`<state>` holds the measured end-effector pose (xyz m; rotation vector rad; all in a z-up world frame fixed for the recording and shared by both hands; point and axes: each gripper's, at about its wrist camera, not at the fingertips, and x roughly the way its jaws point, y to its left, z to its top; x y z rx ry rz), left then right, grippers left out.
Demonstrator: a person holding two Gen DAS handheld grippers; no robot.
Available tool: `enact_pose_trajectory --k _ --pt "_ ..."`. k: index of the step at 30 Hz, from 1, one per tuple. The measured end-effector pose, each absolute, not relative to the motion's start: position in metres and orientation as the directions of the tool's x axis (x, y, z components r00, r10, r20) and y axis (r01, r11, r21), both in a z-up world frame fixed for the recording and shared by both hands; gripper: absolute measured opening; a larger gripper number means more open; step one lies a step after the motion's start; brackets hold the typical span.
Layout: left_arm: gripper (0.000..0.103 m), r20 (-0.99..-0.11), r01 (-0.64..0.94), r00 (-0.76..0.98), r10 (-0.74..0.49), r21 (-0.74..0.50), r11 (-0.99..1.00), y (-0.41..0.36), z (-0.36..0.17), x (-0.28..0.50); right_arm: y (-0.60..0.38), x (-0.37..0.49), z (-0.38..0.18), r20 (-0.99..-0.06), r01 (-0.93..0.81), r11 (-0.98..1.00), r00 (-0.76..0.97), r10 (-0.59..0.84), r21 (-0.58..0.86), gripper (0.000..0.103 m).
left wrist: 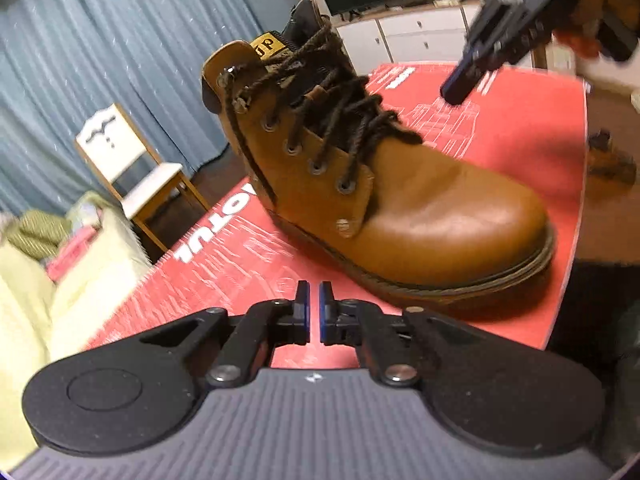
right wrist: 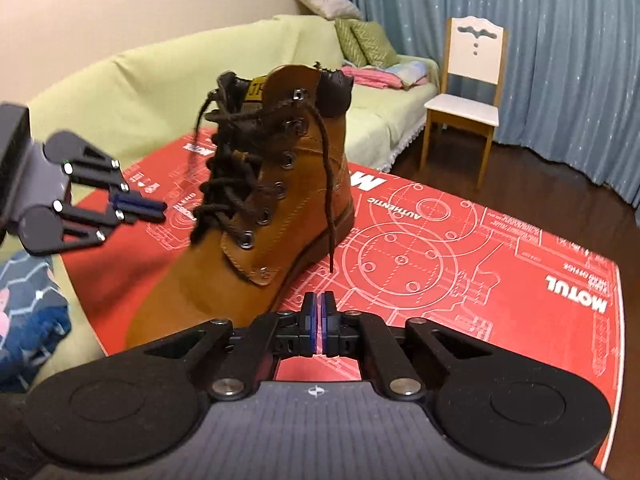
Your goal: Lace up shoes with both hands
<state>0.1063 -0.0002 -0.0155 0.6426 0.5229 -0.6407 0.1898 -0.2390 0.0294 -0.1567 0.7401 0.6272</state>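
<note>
A tan leather boot stands upright on a red printed mat. Dark brown laces cross loosely over its tongue. One loose lace end hangs from the top eyelet down the boot's side and stops just above my right gripper. That gripper's pads stand a sliver apart with nothing between them. My left gripper hovers near the toe on the other side, with a narrow empty gap between its pads. Another lace strand trails down that side.
A green-covered sofa with cushions lies behind the mat. A white wooden chair stands before blue curtains. White drawers are at the back. A blurred brown object sits beyond the mat's edge.
</note>
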Motion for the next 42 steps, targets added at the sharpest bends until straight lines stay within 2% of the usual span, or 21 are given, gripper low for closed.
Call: enact_pose_trajectory --k 4,11,16,21,27,42 --pt "0.005 -0.63 0.7 0.647 -0.43 0.266 0.663 -0.001 -0.014 0.098 -0.237 0.18 0.027 -0.664 -0.565 0.813 0.555 0.5 0.14 0.008" --pt "0.005 -0.644 0.719 0.602 -0.471 0.18 0.672 -0.012 -0.014 0.077 -0.226 0.155 0.012 -0.689 -0.583 0.785 0.482 0.542 0.21 0.008" --pt "0.0 -0.653 0.707 0.602 -0.459 0.169 0.686 -0.02 -0.02 0.065 -0.22 0.133 0.001 -0.715 -0.598 0.759 0.41 0.566 0.258 0.008" --pt "0.0 -0.655 0.702 0.593 -0.468 0.137 0.699 -0.02 -0.017 0.057 -0.213 0.115 -0.011 -0.726 -0.597 0.747 0.371 0.579 0.292 0.008" --pt "0.0 -0.646 0.688 0.603 -0.468 0.124 0.715 -0.022 -0.018 0.062 -0.214 0.116 -0.015 -0.692 -0.558 0.749 0.381 0.613 0.357 0.009" --pt "0.0 -0.597 0.608 0.673 -0.436 0.112 0.786 -0.034 -0.025 0.098 -0.215 0.15 -0.014 -0.675 -0.535 0.778 0.442 0.591 0.331 0.009"
